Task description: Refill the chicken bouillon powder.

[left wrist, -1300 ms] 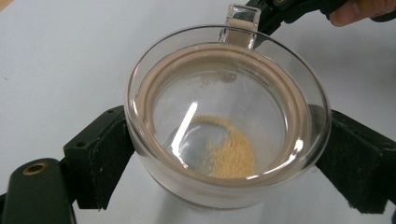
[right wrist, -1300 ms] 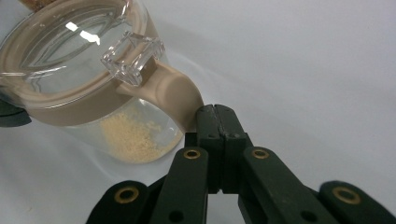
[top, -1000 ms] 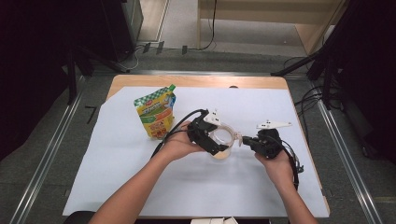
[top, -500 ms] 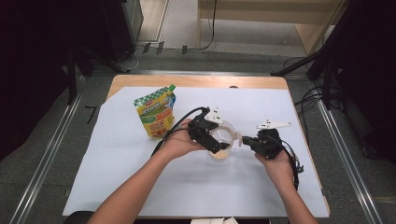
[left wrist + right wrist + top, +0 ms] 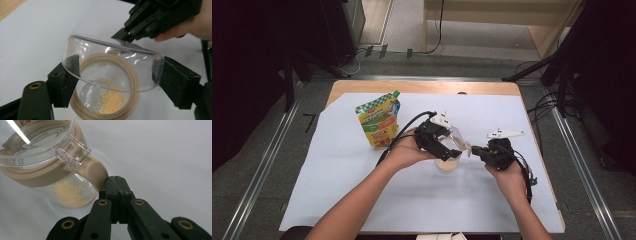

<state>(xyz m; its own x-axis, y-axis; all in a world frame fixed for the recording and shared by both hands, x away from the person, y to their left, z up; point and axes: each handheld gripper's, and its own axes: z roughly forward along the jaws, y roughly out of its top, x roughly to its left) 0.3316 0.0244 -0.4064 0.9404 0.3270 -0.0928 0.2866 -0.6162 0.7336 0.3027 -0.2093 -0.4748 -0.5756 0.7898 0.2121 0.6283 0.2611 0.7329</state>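
Near the middle of the white sheet (image 5: 362, 180), a clear jar (image 5: 448, 161) with a tan collar stands between both hands. From the left gripper view, the left gripper (image 5: 117, 77) clamps the clear domed lid (image 5: 112, 66), tilted above the jar's mouth, with yellow grains (image 5: 110, 101) at the bottom. From the right gripper view, the right gripper (image 5: 115, 185) has its jaws pressed together, their tips against the collar's tan tab (image 5: 96, 171) at 11 o'clock; whether they pinch it is unclear. From the high view, a green pouch (image 5: 378, 119) lies at 10 o'clock from the jar.
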